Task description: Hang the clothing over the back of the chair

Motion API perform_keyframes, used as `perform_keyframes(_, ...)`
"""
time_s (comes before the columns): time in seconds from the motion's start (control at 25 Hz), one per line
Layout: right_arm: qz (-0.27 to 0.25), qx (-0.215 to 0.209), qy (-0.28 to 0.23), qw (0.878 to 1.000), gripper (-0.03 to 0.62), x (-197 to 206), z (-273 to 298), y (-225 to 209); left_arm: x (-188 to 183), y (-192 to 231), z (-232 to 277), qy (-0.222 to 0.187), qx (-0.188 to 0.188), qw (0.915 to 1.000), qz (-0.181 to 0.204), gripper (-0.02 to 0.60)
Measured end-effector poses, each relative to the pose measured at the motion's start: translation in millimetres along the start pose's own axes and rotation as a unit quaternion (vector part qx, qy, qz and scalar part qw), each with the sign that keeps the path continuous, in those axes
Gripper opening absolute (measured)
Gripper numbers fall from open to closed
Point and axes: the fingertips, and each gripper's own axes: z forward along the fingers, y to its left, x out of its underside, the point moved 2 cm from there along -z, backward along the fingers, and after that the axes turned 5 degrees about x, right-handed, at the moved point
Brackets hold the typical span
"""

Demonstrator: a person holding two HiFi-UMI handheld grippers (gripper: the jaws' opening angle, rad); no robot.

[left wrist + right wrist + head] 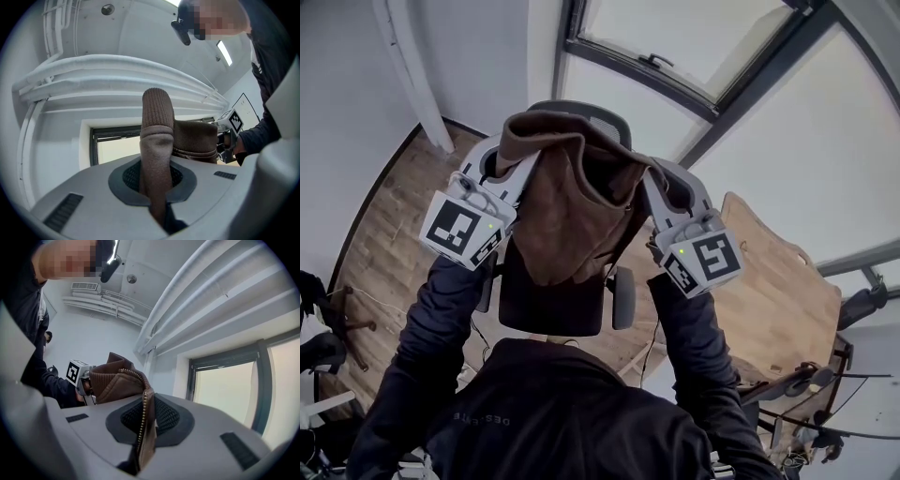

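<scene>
One jacket [572, 211], one chair [551, 305], two claws [506, 155] [656, 178]

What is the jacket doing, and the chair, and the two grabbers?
Jacket: up in the air, hanging between both grippers, bunched at the top.
Chair: under the jacket, which is not draped over its back yet.
Left gripper: shut on the jacket's ribbed edge.
Right gripper: shut on the jacket's zip edge.
</scene>
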Motion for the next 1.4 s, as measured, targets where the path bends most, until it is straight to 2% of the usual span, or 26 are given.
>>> perform_keyframes(0.24,0.007,0.001,-0.004,1.0,0.031,-5,30,-25,0,27,24,0.0,0.005,1.0,0.001,0.031)
perform_keyframes(0.68,-0.008,0.011,-0.019,1.0,0.031,-36,75,-59,-21,74,57,-0.019,0.012,0.9995,0.023,0.031)
perform_keyframes(0.96,-0.025,0.025,-0.028,0.999,0.031,-47,114,-90,-26,110,87,-0.026,0.002,0.998,0.059,0.031)
perform_keyframes(1.4,-0.052,0.051,-0.053,0.996,0.031,-37,179,-128,-5,165,127,-0.025,-0.004,0.9969,0.074,0.031)
